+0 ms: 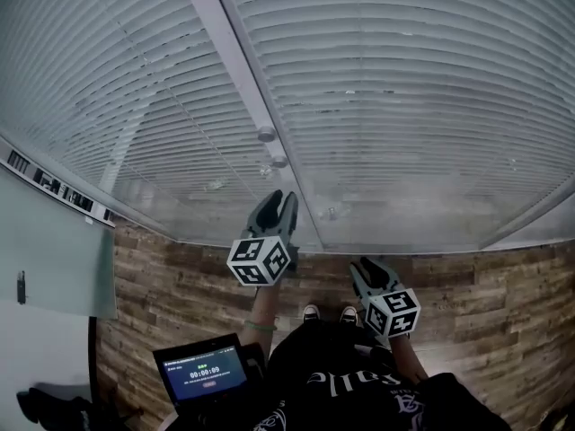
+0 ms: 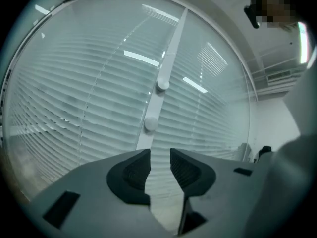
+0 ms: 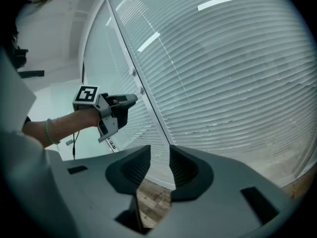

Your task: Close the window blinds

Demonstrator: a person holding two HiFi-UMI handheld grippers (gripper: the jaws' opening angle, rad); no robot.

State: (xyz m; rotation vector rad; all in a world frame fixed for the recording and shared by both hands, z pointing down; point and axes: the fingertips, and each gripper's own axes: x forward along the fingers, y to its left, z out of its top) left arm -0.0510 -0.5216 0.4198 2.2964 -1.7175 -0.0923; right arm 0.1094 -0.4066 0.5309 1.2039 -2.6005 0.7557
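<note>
We face the white horizontal-slat window blinds (image 1: 404, 88), which fill the panes on both sides of a white vertical frame bar (image 1: 243, 70) carrying two small round knobs (image 1: 266, 134). Our left gripper (image 1: 278, 200) is raised near those knobs and points at the bar, its jaws released and holding nothing. Our right gripper (image 1: 368, 266) sits lower, above the brown wood-plank floor (image 1: 180, 285), its jaws likewise parted and empty
</note>
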